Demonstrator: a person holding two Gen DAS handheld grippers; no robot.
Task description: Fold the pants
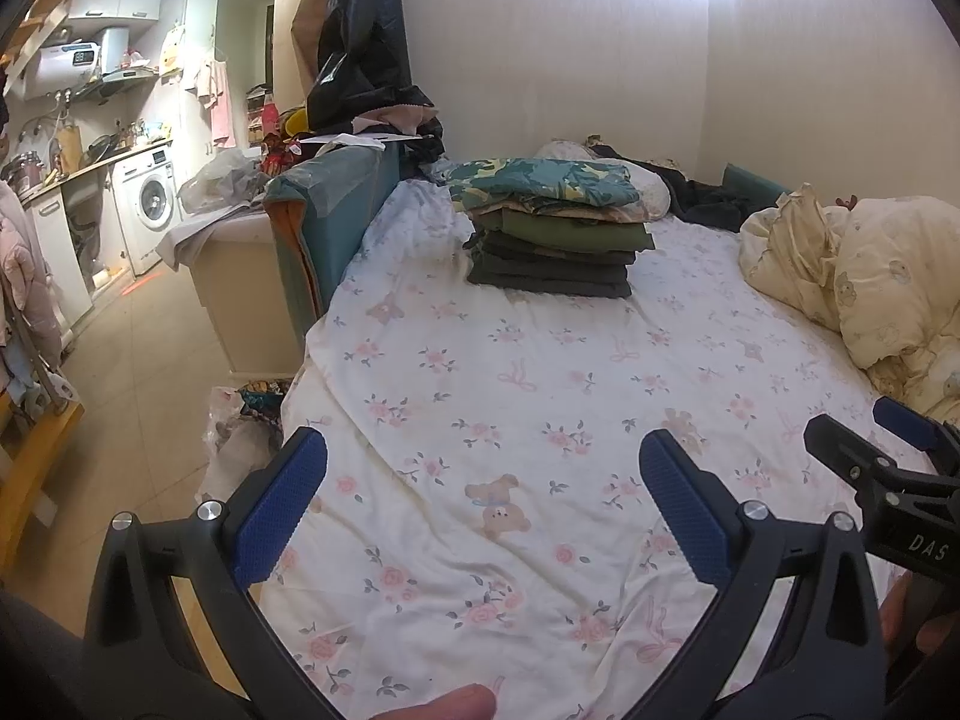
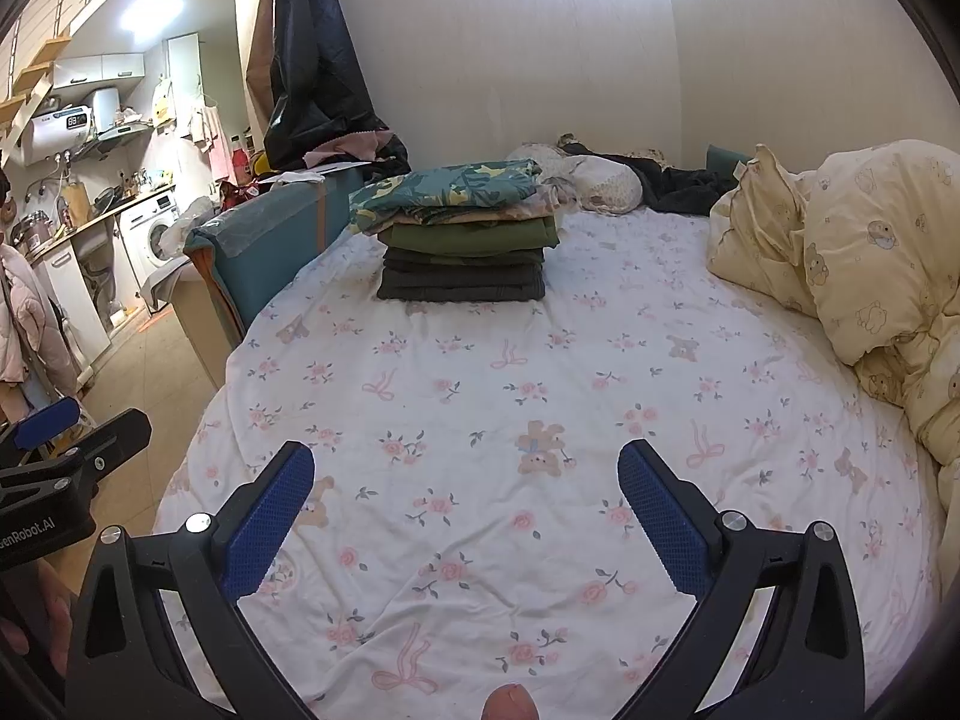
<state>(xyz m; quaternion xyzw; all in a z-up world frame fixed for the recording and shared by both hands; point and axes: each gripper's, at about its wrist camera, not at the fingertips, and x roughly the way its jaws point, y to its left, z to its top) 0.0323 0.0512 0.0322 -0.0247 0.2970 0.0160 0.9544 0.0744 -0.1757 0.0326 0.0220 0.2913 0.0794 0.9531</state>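
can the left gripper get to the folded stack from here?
Probably yes. The left gripper is open and holds nothing, and only bare bedsheet lies between it and the stack. Nothing blocks the path, though the stack sits well up the bed, so it needs a long forward reach.

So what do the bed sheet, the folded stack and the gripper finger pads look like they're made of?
Bed sheet: thin matte woven fabric, likely cotton, judging by soft creases and the printed flowers.
Folded stack: cloth; the dark lower layers look heavier, the exact weave unclear.
Finger pads: blue, knurled, probably rubber or plastic.
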